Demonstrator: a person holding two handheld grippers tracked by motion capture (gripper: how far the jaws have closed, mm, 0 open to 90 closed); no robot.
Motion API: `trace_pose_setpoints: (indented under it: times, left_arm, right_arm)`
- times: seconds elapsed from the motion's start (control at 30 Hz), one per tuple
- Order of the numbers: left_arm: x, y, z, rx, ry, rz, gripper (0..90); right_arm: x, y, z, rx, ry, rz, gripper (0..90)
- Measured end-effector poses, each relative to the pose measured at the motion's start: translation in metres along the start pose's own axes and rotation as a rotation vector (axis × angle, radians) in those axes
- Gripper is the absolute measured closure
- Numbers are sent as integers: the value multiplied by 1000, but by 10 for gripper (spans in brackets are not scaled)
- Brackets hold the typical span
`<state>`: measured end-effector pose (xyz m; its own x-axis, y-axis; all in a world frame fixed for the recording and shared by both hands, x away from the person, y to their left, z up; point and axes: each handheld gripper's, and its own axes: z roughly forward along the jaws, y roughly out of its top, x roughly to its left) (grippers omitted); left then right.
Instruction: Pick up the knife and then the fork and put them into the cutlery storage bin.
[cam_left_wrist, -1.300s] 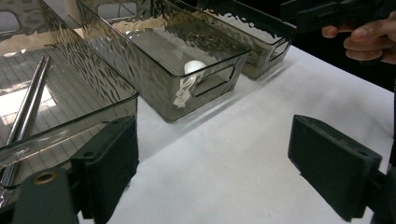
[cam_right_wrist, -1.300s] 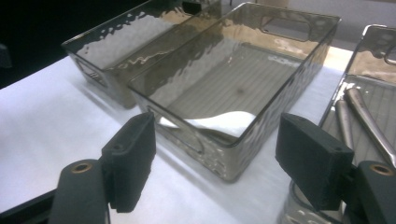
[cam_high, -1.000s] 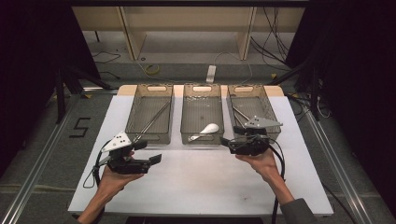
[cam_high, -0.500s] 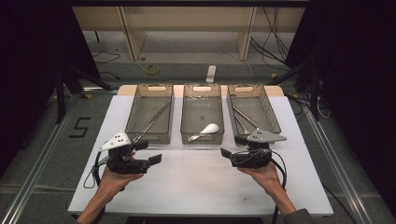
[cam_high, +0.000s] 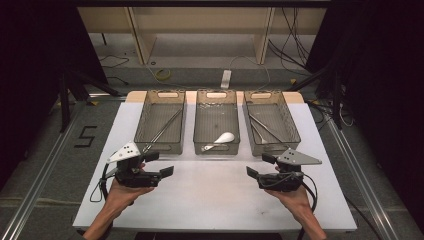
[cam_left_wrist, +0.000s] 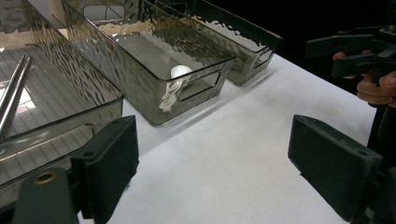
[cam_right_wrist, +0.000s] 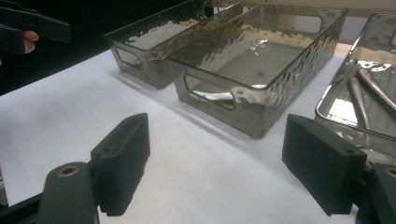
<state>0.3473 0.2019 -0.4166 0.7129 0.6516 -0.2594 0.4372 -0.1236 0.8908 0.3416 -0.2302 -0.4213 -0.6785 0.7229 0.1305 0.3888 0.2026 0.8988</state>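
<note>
From above, my white table (cam_high: 210, 200) is evenly lit while the room around it falls to near black, and the picture is soft and a bit grainy. Through my gripper cameras the smoked bins (cam_left_wrist: 154, 70) catch rippled glare on their walls and cast soft shadows toward me; my own jaws loom dark and slightly blurred.
</note>
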Motion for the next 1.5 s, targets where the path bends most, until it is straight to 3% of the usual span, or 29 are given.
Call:
trace_pose_setpoints:
  times: [0.3, 0.9, 1.5]
  left_arm:
    - [-2, -1, -1, 0, -5, 3, 156]
    - [-6, -5, -3, 7, -11, 10, 156]
    - [-6, -4, -2, 7, -10, 14, 156]
  right_arm:
    - [-2, -12, -11, 4, -9, 20, 205]
    - [3, -25, -20, 8, -22, 13, 202]
    - [2, -25, -20, 16, -19, 16, 201]
